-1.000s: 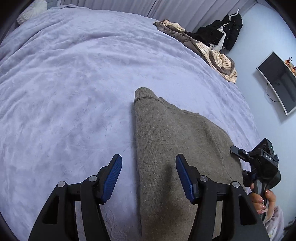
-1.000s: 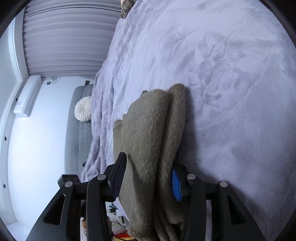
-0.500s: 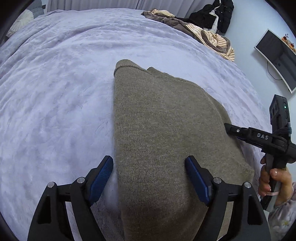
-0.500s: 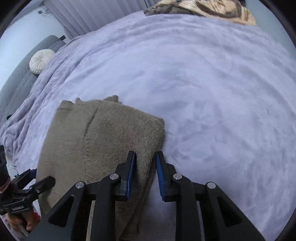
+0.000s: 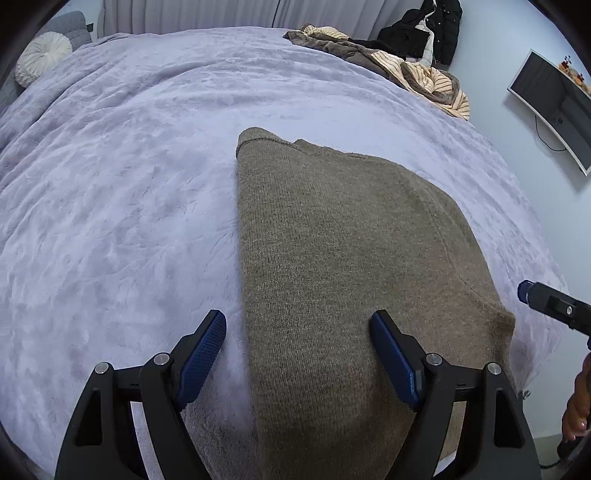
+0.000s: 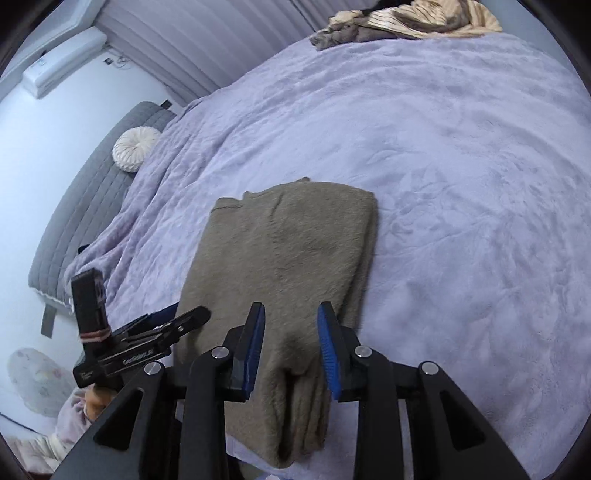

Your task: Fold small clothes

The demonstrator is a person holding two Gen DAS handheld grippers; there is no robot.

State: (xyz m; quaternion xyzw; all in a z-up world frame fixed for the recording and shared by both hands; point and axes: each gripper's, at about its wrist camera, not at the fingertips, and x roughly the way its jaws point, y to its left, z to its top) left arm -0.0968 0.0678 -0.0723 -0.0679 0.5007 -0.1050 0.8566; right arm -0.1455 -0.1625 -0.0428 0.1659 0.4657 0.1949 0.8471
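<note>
An olive-brown knit sweater (image 5: pixel 351 258) lies folded flat on the lavender blanket (image 5: pixel 129 184). Its near end hangs over the bed edge in the right wrist view. My left gripper (image 5: pixel 297 321) stands wide open just above the sweater's left edge, one pad over blanket and one over knit, gripping nothing. My right gripper (image 6: pixel 291 310) hovers above the sweater (image 6: pixel 288 251) near its right fold. Its jaws are opening and the pads do not press on the cloth below. Part of the right gripper (image 5: pixel 554 306) shows at the right edge, and the left gripper (image 6: pixel 166 321) shows at lower left.
A heap of striped and brown clothes (image 5: pixel 406 66) lies at the bed's far corner, a black jacket (image 5: pixel 424 26) hanging behind it. A round white cushion (image 6: pixel 135 147) rests by the grey headboard (image 6: pixel 92 206). A screen (image 5: pixel 554 107) hangs on the right wall.
The right gripper let go of the bunched fold, rolled upright and lifted away; the sweater now lies flat. The left jaws widened and moved closer along the sweater's left edge.
</note>
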